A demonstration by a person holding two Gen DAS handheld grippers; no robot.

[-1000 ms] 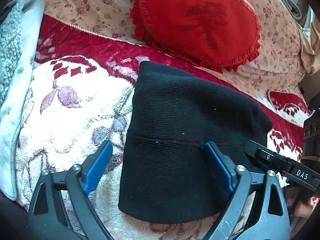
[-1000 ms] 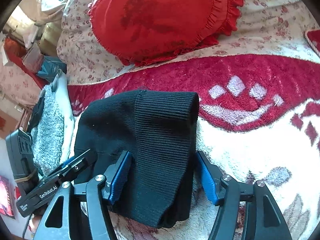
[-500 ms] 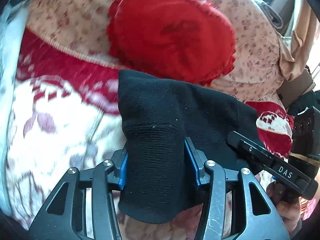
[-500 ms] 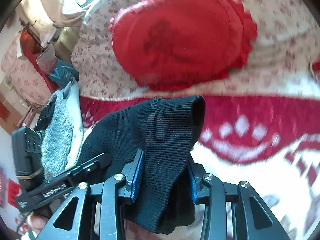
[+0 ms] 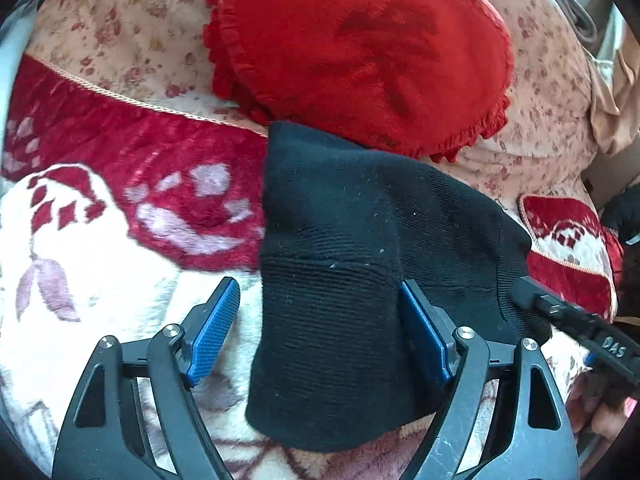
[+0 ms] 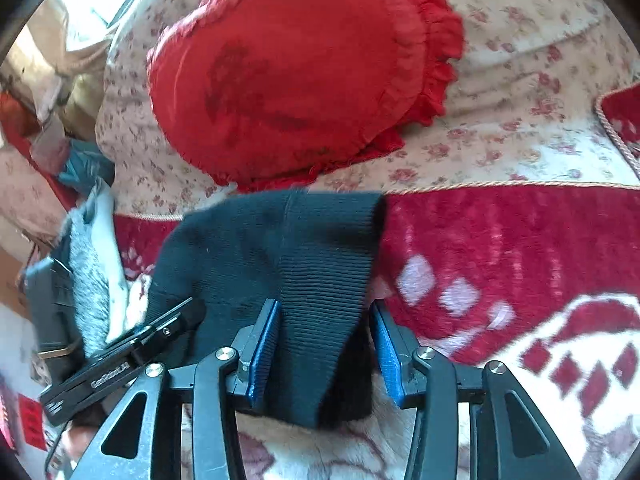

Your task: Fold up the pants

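Observation:
The black knit pants point(image 5: 352, 264) lie folded in a compact bundle on the red and white blanket point(image 5: 100, 248), their far edge touching the red cushion. My left gripper point(image 5: 320, 332) is open, its blue pads spread around the bundle's near left part; the left pad is clear of the cloth. My right gripper point(image 6: 326, 344) is open too, its jaws astride the ribbed right end of the pants point(image 6: 320, 264), with gaps on both sides. Each gripper shows at the edge of the other's view.
A red frilled heart cushion point(image 5: 360, 48) rests on a floral bedspread point(image 5: 120, 20) just beyond the pants. A grey fleecy cloth point(image 6: 86, 280) lies at the left bed edge. A red patterned pillow point(image 5: 568, 248) lies at the right.
Half a second ago both grippers were shut on the pants and held them raised. Now both have opened, and the bundle lies lower on the blanket, against the cushion.

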